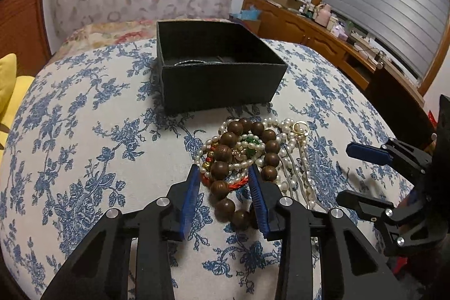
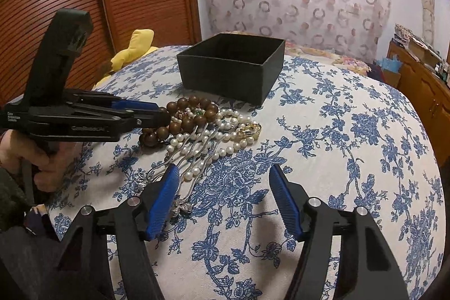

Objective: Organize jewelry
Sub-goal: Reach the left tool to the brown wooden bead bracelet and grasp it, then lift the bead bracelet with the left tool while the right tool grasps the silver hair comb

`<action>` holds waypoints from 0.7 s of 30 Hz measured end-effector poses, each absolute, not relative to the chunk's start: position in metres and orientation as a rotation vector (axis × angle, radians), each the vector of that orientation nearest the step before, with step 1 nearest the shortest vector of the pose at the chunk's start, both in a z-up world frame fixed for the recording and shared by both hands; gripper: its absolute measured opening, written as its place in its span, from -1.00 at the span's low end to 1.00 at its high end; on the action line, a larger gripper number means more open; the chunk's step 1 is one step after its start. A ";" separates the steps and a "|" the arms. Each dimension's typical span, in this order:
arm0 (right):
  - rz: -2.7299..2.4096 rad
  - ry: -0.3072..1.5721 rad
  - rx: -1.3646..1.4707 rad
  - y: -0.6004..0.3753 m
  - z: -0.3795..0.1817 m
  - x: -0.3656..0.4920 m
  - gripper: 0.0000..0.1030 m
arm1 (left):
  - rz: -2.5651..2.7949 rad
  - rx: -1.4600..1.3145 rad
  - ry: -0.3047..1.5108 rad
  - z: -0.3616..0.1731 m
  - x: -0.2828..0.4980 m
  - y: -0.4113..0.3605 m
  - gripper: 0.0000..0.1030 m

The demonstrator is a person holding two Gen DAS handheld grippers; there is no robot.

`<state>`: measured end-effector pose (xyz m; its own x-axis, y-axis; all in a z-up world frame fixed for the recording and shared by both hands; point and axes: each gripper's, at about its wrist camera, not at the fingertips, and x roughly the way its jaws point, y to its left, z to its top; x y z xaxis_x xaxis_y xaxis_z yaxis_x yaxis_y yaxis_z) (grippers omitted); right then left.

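Wooden bead bracelet: top item of a tangled heap with pearl strands, silver chains and a gold ring, on the floral bed cover, just before the black box. Beads look hard, smooth, likely to roll; the loop is limp and probably snags neighbours. Best hold: across the bead string. Left gripper jaws half open, straddling the beads, not yet pinching. Right gripper jaws wide, empty, beside the chains.

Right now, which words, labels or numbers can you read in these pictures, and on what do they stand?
Pale lettering on the side of the left gripper, right wrist view: too blurred to read.
Smaller three-line print near its rear end: too small to read.
Black box, jewelry pile, bedspread: no text.
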<state>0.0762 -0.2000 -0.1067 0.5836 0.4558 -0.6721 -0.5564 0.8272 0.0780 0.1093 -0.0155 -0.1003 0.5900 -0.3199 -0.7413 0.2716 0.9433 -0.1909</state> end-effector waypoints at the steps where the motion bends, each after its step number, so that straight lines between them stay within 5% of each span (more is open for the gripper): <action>1: 0.594 0.741 -0.146 -0.200 -0.107 0.076 0.33 | -0.346 -0.061 0.877 -0.101 0.110 -0.016 -0.35; 6: 0.592 0.745 -0.150 -0.198 -0.107 0.076 0.33 | -0.346 -0.066 0.876 -0.103 0.111 -0.017 -0.35; 10: 0.593 0.748 -0.154 -0.197 -0.108 0.077 0.34 | -0.337 -0.073 0.878 -0.104 0.110 -0.013 -0.74; 21: 0.589 0.749 -0.159 -0.197 -0.108 0.077 0.34 | -0.362 -0.080 0.750 -0.069 0.079 -0.016 -0.76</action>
<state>0.0773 -0.1966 -0.1078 0.5800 0.4466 -0.6813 -0.5568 0.8278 0.0686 0.0794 -0.0159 -0.0694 0.6725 -0.3500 -0.6521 0.2932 0.9350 -0.1995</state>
